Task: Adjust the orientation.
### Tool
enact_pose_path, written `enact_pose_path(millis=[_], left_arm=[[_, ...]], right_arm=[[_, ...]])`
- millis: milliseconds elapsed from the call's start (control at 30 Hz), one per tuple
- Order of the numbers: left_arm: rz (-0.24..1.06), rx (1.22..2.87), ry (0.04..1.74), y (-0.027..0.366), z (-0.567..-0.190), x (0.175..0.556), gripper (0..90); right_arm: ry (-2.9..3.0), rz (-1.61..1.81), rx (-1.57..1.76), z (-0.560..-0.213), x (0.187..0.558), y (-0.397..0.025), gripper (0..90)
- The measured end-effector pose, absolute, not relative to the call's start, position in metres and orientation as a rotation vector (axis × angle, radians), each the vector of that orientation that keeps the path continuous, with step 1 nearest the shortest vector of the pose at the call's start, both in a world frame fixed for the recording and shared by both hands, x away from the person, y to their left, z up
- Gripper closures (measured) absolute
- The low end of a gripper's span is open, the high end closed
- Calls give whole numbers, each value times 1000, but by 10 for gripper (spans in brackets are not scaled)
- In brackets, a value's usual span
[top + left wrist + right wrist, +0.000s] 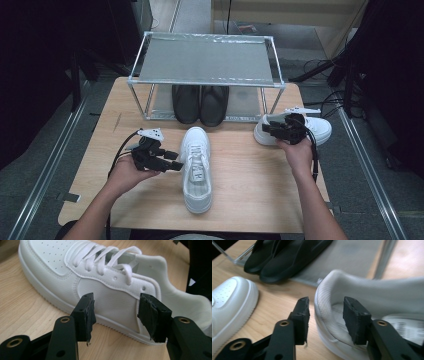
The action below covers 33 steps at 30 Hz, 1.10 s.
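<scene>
A white sneaker (196, 170) lies in the middle of the wooden table (250, 185), toe pointing away from me. My left gripper (175, 161) is open just left of it; in the left gripper view the jaws face the shoe's side (100, 290) without touching, with the left gripper (115, 315) close to its sole. A second white sneaker (320, 127) lies at the right. My right gripper (266, 129) is open at its heel; in the right gripper view the right gripper (325, 315) straddles the heel collar (324, 297), one jaw outside and one inside.
A metal-framed shoe rack (206, 59) stands at the back of the table. A pair of black shoes (200, 104) sits on its lower shelf, between the two sneakers' toes. The table's front and left parts are bare wood.
</scene>
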State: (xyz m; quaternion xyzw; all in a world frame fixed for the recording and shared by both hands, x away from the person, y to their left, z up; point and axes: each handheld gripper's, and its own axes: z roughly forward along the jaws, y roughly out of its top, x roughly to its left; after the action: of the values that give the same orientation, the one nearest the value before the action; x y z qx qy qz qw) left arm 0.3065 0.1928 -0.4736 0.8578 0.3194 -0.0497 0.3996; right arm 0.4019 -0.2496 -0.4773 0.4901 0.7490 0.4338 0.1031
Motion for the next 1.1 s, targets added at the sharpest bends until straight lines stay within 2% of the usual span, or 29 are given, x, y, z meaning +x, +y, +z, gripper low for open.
enact_pose_path(millis=[200,400,600,800,1100], left_arm=[[-127,2178,813,194,-475,307,470],[-123,2197,812,192,-476,309,470],[-126,2198,810,192,-477,310,469],[-124,2191,815,195,-475,311,469],[-125,2184,821,196,-474,314,469]], right_arm=[[2220,1261,1463,-489,410,-244,623],[2227,1209,1415,-493,411,-238,616],[2294,1073,1342,-503,415,-221,673],[2352,1070,1337,-498,418,-222,766],[2369,1011,1259,-476,405,-220,769]])
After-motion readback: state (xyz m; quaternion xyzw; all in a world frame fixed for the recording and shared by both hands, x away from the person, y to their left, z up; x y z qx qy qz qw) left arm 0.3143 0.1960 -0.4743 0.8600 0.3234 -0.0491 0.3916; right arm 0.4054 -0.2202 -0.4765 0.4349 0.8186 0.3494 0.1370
